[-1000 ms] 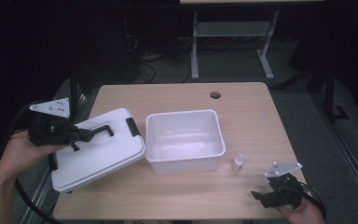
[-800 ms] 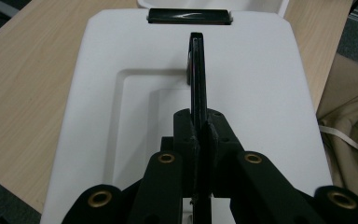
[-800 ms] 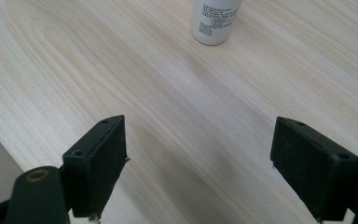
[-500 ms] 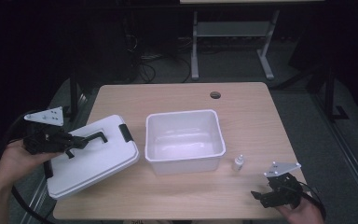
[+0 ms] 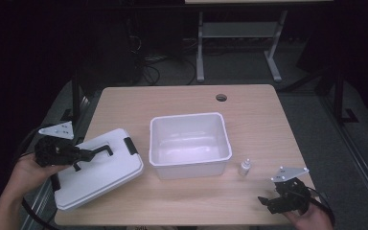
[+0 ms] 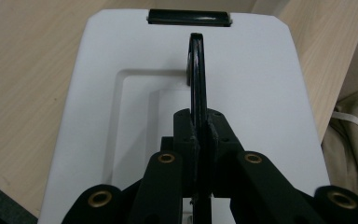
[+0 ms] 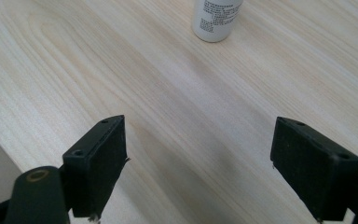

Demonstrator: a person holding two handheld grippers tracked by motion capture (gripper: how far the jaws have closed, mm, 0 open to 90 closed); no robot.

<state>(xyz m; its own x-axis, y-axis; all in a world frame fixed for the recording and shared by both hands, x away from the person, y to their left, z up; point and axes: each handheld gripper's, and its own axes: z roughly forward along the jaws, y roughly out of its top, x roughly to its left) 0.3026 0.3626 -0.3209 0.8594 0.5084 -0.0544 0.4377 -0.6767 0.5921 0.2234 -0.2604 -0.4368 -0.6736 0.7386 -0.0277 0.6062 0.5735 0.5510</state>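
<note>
High view: left tongs clamp the lid's black handle, lid off the empty bin; right tongs gape wide, dropper bottle not yet loaded.

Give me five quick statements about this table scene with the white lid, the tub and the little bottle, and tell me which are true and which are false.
1. The left gripper is clamped on the black handle of the white lid. True.
2. The white tub holds the small bottle. False: the tub looks empty, and the bottle stands on the table to the right of it.
3. The right gripper has its jaws apart with nothing between them. True.
4. The lid is seated on the tub. False: it lies to the left of the tub, overhanging the table's left edge.
5. The bottle lies on its side. False: it stands upright.
</note>
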